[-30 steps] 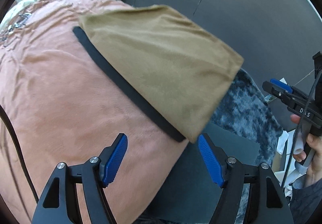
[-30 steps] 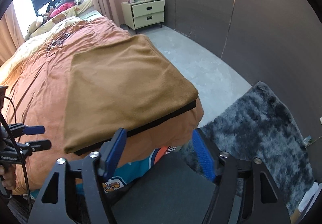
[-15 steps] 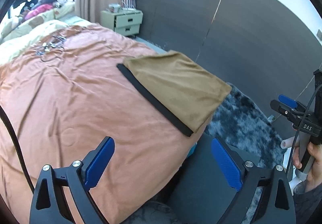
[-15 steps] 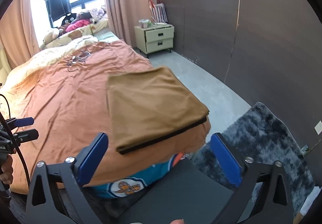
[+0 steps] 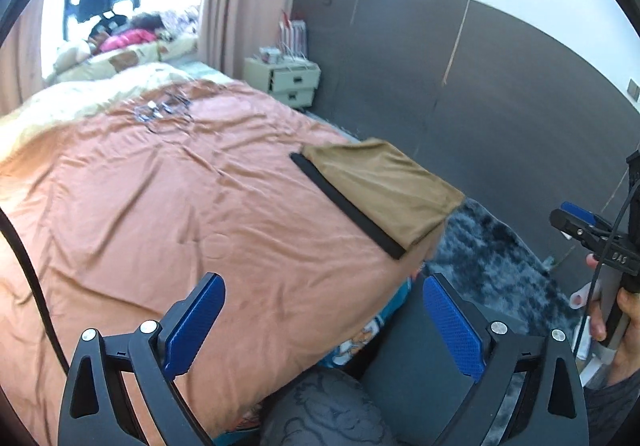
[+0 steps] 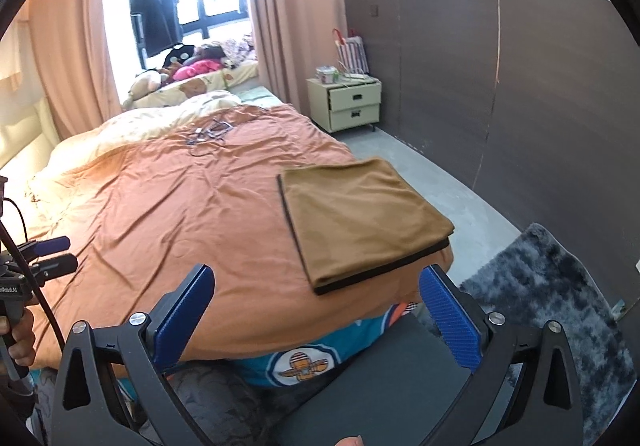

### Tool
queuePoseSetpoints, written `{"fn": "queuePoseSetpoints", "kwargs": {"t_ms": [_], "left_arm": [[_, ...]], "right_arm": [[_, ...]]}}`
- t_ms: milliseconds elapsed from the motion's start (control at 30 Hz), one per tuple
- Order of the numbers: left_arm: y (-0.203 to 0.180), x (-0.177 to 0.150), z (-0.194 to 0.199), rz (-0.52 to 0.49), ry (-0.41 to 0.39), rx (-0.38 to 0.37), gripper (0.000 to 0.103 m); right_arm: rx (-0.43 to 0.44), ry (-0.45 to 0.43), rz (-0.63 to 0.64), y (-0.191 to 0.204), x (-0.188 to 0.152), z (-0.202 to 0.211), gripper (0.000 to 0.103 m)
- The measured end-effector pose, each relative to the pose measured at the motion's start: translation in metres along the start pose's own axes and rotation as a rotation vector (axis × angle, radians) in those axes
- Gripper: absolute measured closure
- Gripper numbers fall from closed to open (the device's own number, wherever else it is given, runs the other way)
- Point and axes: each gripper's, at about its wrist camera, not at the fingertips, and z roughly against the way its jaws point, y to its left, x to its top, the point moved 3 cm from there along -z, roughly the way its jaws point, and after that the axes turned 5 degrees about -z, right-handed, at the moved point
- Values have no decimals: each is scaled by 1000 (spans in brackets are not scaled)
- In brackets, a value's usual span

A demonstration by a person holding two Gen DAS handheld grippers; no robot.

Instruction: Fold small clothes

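The folded tan garment (image 6: 362, 219) lies flat on the near right corner of the orange bedspread (image 6: 192, 221), its black-trimmed long edge facing the person. Both the left gripper (image 5: 324, 322) and the right gripper (image 6: 316, 316) stand spread wide with nothing between their jaws, held off the bed; the garment lies ahead and right of the left gripper, nearer the right one

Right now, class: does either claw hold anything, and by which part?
Nothing is held. The left claw and right claw both stand open and empty, apart from the folded brown garment on the bed.
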Motion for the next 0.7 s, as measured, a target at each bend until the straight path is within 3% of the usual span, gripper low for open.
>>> {"fn": "queuePoseSetpoints", "kwargs": {"t_ms": [333,700], "left_arm": [[25,-42,73,25,-88,74,1],[59,-108,134,92,-165,179,0]], "right_arm": [[65,-71,41,25,-34,53,1],[123,-94,57,50,-75,66,0]]}}
